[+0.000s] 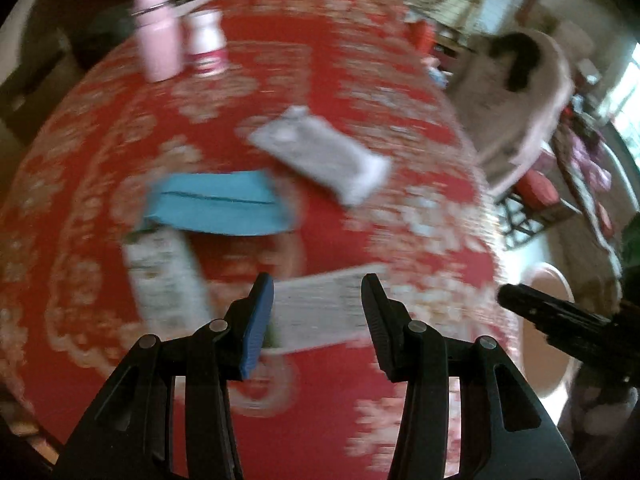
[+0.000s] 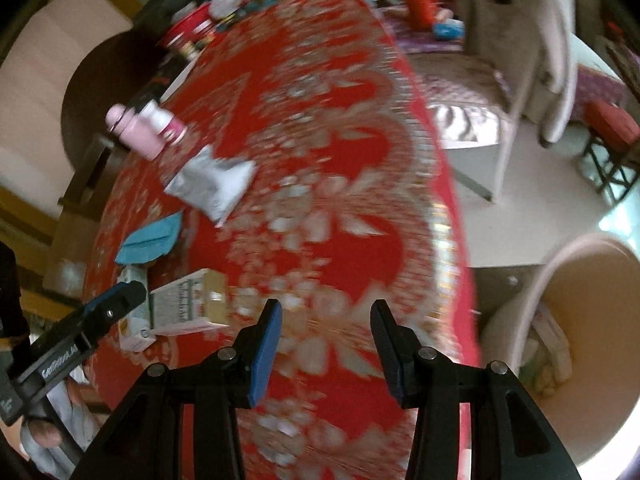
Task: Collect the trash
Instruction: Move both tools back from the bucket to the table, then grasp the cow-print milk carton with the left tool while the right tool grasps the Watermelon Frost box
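Trash lies on a table with a red patterned cloth (image 1: 360,92). In the left wrist view my left gripper (image 1: 318,312) is open just above a small white carton (image 1: 320,312), which sits between its fingers. A second white carton (image 1: 168,280), a blue face mask (image 1: 218,204) and a silver foil wrapper (image 1: 320,154) lie beyond. In the right wrist view my right gripper (image 2: 326,340) is open and empty over the cloth (image 2: 340,160); the carton (image 2: 188,300), mask (image 2: 150,240) and foil wrapper (image 2: 214,180) lie to its left. A pale bin (image 2: 580,320) with trash inside stands beside the table.
A pink bottle (image 1: 156,36) and a white-and-pink bottle (image 1: 206,40) stand at the table's far side. Tins and clutter fill the far end (image 2: 200,28). A chair (image 1: 524,92) and a red stool (image 2: 612,128) stand to the right of the table.
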### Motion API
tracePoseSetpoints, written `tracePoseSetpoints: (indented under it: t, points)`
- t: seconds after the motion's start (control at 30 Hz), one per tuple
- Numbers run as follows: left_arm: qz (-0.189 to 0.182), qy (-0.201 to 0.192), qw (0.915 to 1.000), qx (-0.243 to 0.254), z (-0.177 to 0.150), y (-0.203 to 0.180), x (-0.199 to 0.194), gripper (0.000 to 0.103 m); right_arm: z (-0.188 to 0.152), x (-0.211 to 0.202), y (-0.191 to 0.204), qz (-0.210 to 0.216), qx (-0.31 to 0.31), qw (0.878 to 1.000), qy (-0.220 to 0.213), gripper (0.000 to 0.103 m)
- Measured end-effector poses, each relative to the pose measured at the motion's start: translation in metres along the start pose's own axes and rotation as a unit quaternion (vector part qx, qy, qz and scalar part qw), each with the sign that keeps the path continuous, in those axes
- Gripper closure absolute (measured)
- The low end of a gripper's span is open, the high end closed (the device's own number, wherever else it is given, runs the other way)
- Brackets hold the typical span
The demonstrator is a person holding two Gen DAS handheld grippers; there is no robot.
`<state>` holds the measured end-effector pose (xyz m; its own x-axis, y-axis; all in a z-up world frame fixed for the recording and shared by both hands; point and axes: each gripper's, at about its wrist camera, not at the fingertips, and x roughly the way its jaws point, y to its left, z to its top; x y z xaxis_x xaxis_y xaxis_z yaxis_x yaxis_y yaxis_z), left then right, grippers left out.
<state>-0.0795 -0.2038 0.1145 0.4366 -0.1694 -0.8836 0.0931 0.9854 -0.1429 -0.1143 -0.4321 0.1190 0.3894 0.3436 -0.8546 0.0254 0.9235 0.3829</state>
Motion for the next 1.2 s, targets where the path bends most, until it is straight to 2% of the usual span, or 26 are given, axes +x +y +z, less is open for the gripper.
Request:
tracePoseSetpoints:
  t: [0.17, 0.27, 0.4, 0.57, 0.63, 0.7, 0.8, 0.9, 0.97, 1.03, 1.2]
  points:
    - [0.047, 0.012, 0.9984, -0.03, 0.004, 0.049, 0.012, 0.059, 0.016, 0.025, 0.041, 0.006, -0.041, 0.999, 0.012, 0.059]
    - [0.059, 0.028, 0.9972, -0.036, 0.002, 0.068, 0.023, 0.059, 0.03, 0.043, 0.064, 0.008, -0.061, 0.998, 0.021, 0.059]
    - [0.073, 0.026, 0.9966, -0.027, -0.001, 0.081, 0.022, 0.059, 0.043, 0.071, 0.086, 0.002, -0.085, 0.996, 0.039, 0.059]
    - [0.044, 0.041, 0.9971, -0.045, -0.005, 0.098, 0.021, 0.056, 0.038, 0.093, 0.09, -0.004, -0.095, 0.993, 0.075, 0.059]
    - [0.019, 0.033, 0.9975, -0.06, -0.003, 0.1, 0.015, 0.057, 0.029, 0.091, 0.09, -0.004, -0.106, 0.991, 0.082, 0.059]
    - [0.018, 0.03, 0.9976, -0.06, -0.001, 0.099, 0.012, 0.057, 0.019, 0.087, 0.09, -0.003, -0.114, 0.989, 0.094, 0.059]
    - [0.011, 0.037, 0.9977, -0.055, 0.002, 0.096, 0.014, 0.057, 0.0, 0.079, 0.09, 0.021, -0.117, 0.986, 0.114, 0.059]
    - [0.014, 0.039, 0.9978, -0.052, 0.001, 0.095, 0.016, 0.056, -0.009, 0.067, 0.091, 0.03, -0.119, 0.987, 0.1, 0.059]
    - [0.018, 0.038, 0.9978, -0.052, 0.001, 0.095, 0.017, 0.056, -0.011, 0.061, 0.092, 0.044, -0.116, 0.988, 0.09, 0.054]
    - [0.018, 0.045, 0.9971, -0.059, 0.0, 0.099, 0.021, 0.054, -0.013, 0.055, 0.095, 0.063, -0.119, 0.987, 0.082, 0.038]
    - [0.018, 0.038, 0.9962, -0.076, 0.0, 0.107, 0.019, 0.053, -0.022, 0.054, 0.12, 0.077, -0.167, 0.98, 0.079, 0.038]
